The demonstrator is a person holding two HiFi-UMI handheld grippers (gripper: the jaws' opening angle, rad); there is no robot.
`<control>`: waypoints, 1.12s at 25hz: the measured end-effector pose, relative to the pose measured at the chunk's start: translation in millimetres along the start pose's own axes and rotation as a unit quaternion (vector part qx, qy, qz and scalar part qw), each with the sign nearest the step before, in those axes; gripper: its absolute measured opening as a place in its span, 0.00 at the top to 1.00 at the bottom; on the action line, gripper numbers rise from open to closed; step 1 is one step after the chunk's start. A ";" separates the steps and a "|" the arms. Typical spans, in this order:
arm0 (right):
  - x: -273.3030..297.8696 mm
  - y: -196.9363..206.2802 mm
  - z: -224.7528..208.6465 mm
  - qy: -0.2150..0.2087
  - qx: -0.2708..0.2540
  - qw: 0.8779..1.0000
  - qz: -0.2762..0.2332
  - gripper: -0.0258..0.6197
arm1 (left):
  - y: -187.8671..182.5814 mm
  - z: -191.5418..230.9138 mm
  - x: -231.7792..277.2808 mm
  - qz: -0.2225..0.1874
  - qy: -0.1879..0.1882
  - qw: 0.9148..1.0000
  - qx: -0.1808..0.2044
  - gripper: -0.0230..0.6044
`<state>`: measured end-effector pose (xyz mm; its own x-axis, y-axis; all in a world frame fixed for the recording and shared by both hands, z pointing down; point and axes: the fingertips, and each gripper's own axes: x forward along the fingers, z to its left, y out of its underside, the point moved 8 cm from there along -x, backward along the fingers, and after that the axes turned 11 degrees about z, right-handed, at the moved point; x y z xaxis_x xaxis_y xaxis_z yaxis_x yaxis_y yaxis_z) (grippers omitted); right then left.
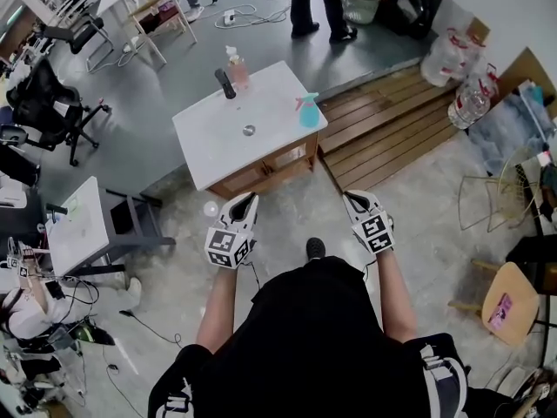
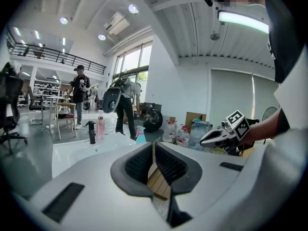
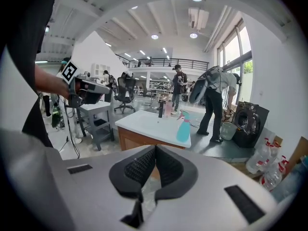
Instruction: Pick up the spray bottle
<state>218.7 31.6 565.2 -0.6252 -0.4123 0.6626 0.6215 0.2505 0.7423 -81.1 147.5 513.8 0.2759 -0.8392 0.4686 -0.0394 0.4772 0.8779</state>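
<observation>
The teal spray bottle with a pink trigger stands upright near the right edge of the white sink top on a wooden cabinet. It also shows in the left gripper view as the spray bottle and in the right gripper view as the spray bottle. My left gripper and right gripper hang over the floor in front of the cabinet, well short of the bottle. Both point toward it. The left gripper and the right gripper are shut with nothing between the pads.
A black faucet and a pink soap bottle stand at the sink top's far edge. A wooden platform lies to the right, with water jugs beyond. A small white table is at the left. A person stands behind.
</observation>
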 end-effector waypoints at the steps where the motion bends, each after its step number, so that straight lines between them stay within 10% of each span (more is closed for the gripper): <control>1: 1.7 -0.6 -4.4 -0.003 -0.001 1.000 0.001 0.93 | -1.8 -0.7 3.3 0.000 -0.002 1.000 -0.001 0.91; 28: 55.3 -22.8 -99.7 -0.059 -0.036 0.997 -0.012 0.93 | -32.6 4.0 59.9 0.006 -0.072 0.997 -0.031 0.91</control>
<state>217.0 -84.3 575.1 -0.6891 -0.3096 0.6552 0.6357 0.1758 0.7517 -67.1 80.6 513.6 0.1352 -0.8598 0.4923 0.0198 0.4991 0.8663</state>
